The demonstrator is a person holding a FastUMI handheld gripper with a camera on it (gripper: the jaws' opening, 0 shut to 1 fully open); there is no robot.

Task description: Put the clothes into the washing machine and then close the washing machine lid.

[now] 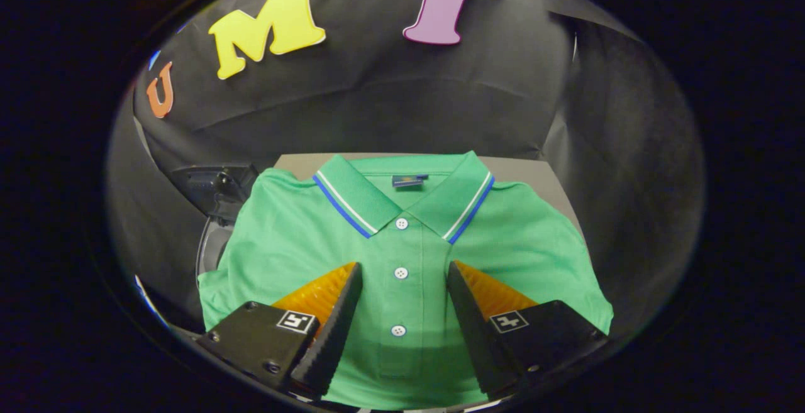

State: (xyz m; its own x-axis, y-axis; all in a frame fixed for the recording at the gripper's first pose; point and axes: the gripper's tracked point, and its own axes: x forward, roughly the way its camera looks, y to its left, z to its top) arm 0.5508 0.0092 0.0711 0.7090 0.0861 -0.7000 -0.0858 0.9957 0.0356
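Observation:
A folded green polo shirt (289, 243), with a blue and white striped collar and white buttons, lies flat on a grey surface (528, 177). My gripper (404, 269) hangs just above the shirt's front, open. Its two fingers stand either side of the button placket, with the middle button between the tips. Nothing is held. To the left of the shirt, a dark rounded machine part (214, 196) sticks out from under the shirt's edge, partly hidden by the cloth.
The booth's black cloth wall rises right behind the grey surface and wraps around both sides. The shirt covers most of the surface, leaving bare strips at the back corners.

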